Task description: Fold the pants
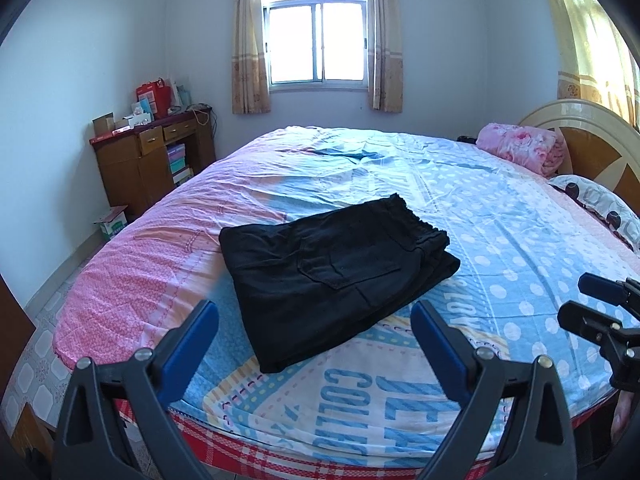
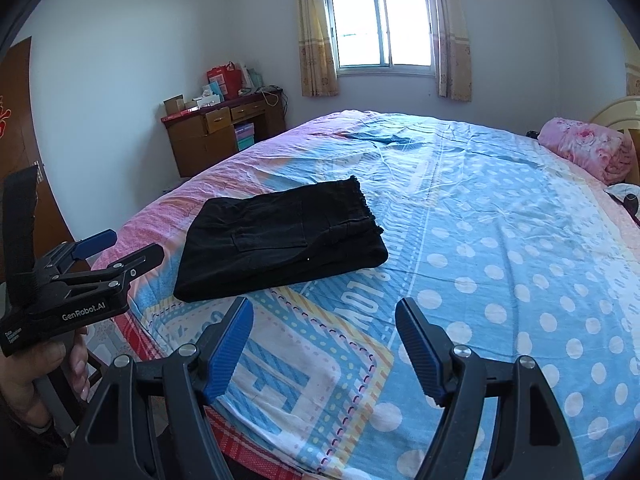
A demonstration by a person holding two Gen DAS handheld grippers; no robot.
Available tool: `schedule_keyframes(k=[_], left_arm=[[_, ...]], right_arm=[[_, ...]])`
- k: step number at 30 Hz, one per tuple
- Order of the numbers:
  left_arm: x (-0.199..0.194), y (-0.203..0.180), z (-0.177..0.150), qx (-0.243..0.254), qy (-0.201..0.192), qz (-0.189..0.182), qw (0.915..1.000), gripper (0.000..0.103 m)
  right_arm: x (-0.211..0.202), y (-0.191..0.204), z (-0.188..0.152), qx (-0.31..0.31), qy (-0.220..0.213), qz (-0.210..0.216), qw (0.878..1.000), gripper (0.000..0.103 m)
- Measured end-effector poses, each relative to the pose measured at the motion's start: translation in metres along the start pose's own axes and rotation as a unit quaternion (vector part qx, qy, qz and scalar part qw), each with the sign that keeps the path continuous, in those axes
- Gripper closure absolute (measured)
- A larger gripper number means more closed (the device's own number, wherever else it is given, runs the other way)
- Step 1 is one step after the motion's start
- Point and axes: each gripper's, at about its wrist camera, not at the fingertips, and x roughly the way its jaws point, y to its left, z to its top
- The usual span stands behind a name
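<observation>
Pants (image 1: pixel 332 276) sit folded on the bed's (image 1: pixel 500 240) near left part. Your left gripper (image 1: pixel 316 340) and right gripper (image 2: pixel 324 344) hang released, empty; reach in again and you may snag the stack.

We count one pair of black pants (image 1: pixel 332 276), folded, at frame centre. We count two grippers: left gripper (image 1: pixel 314 316) and right gripper (image 2: pixel 324 312). One bed (image 1: pixel 500 248), one window (image 1: pixel 316 40), two curtains (image 1: pixel 250 40) flanking it, one wooden desk (image 1: pixel 136 160) at left.
</observation>
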Motion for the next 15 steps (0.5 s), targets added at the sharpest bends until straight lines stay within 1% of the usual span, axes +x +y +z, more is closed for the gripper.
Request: schedule_keyframes(k=[15], left_arm=[[-0.009,-0.005,0.002,0.010,-0.014,0.001,0.9999,0.002]], right_arm=[[-0.016,0.011,-0.005,-0.010,-0.015,-0.003,1.000,0.028]])
